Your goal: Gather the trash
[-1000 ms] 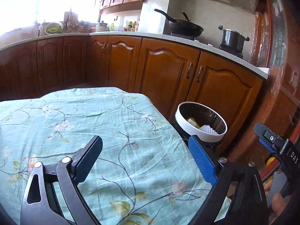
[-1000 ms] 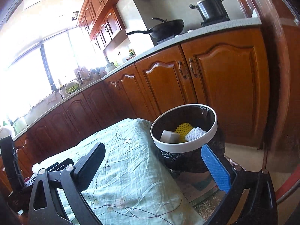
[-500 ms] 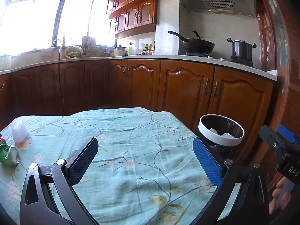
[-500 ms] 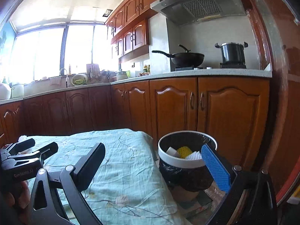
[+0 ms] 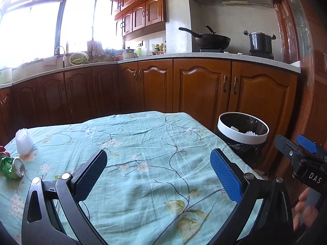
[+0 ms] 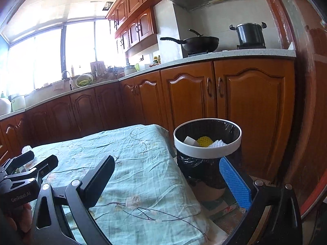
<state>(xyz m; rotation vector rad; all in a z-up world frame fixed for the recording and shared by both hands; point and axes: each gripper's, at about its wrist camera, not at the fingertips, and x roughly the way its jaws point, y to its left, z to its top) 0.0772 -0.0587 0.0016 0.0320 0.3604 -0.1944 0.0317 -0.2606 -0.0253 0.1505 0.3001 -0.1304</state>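
Left wrist view: crushed can (image 5: 12, 167) lies far left of the empty, spread left gripper (image 5: 158, 173).

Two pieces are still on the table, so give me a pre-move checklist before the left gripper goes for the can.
1. Left gripper open and empty: ok.
2. Right gripper open and empty: ok.
3. Crushed green can in sight at the table's left edge, lying on its side: ok.
4. White foam net beside the can, apart from it: ok.
5. Trash bin unblocked at the table's right end, room left above the pieces inside: ok.
6. Can firm enough for a clean pinch: cannot tell.
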